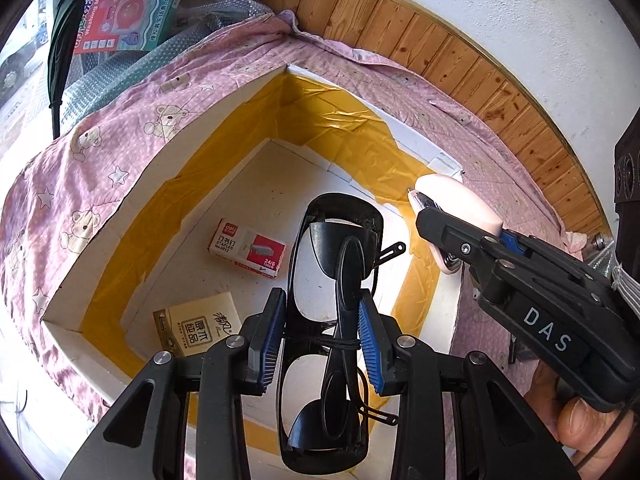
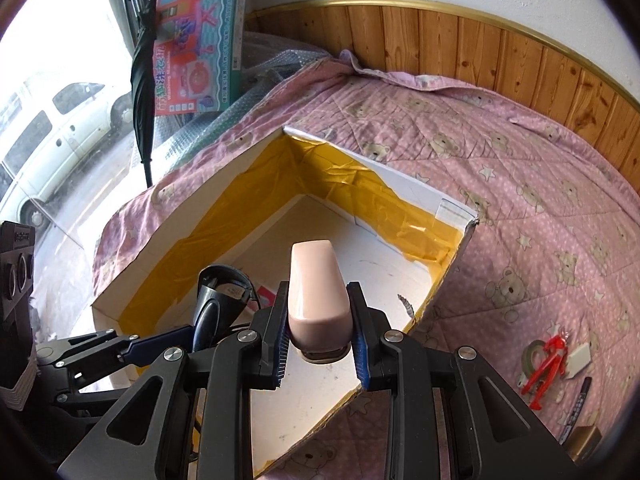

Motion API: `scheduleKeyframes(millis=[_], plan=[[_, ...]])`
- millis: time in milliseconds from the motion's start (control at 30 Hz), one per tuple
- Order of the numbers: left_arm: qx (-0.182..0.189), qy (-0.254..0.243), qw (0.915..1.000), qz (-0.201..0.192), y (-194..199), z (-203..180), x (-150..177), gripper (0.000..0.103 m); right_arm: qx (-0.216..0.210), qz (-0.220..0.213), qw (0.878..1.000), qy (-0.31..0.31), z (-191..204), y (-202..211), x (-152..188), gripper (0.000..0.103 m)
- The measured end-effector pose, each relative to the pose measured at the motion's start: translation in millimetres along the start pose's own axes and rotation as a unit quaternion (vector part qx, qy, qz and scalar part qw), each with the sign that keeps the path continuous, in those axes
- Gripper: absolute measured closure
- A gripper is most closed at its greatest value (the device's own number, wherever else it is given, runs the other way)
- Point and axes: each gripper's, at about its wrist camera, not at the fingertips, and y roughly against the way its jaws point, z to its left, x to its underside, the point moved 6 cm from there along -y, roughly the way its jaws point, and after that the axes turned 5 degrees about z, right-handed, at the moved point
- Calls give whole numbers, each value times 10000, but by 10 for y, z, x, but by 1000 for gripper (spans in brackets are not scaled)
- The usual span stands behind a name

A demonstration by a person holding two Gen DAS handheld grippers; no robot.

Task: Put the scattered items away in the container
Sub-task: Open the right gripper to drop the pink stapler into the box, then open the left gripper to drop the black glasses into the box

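Both grippers hang over the open white cardboard box lined with yellow tape (image 1: 224,148), which sits on a pink quilted cover printed with bears (image 2: 520,184), so the step in hand looks like the drop-off of two items at once. The left gripper (image 1: 324,340) has its blue-padded jaws partly closed on a pair of black folded sunglasses with dark lenses (image 1: 336,264), gripped near the middle and held above the box floor. The right gripper (image 2: 320,332) has its jaws pressed against the sides of a pale pink plastic stapler (image 2: 316,288), poised above the box just inside its near wall. Already lying on the box floor are a small red and white staples box (image 1: 248,248) and a cream tissue packet (image 1: 200,328). The next move probably calls for lowering each item over bare floor and spreading the jaws, then going for the red scissors (image 2: 548,364), tape roll (image 2: 532,356) and black marker (image 2: 576,408) still out on the cover.
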Motion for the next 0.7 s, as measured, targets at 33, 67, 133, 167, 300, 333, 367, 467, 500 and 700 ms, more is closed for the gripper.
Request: scheduleKeyframes(millis=[33, 67, 133, 167, 300, 333, 367, 467, 500, 700], plan=[[19, 52, 10000, 26, -16, -1, -22, 66, 6, 10, 10000, -13, -6, -24, -26, 75], [18, 62, 10000, 38, -34, -9, -43, 66, 11, 25, 10000, -17, -8, -49, -49, 75], [-21, 66, 10000, 61, -70, -20, -81, 66, 31, 46, 10000, -56, -24, -92, -87, 75], [-26, 72, 9999, 71, -88, -26, -96, 66, 50, 61, 10000, -59, -31, -117, -102, 75], [-71, 137, 9998, 152, -183, -22, -141, 66, 130, 128, 9998, -122, -94, -204, -135, 75], [-95, 144, 9997, 174, -206, -25, -144, 66, 147, 136, 9997, -149, -116, -221, -139, 75], [-135, 148, 9996, 187, -225, -25, -147, 66, 157, 136, 9996, -167, -135, -236, -145, 75], [-164, 244, 9991, 303, -310, -3, -145, 66, 169, 108, 9995, -248, -197, -270, -150, 74], [-164, 209, 9990, 364, -349, -6, -138, 66, 149, 77, 9994, -288, -219, -270, -145, 73], [11, 204, 9986, 491, -333, 16, -27, 62, -109, -199, 9970, -733, -390, -94, -16, 72]])
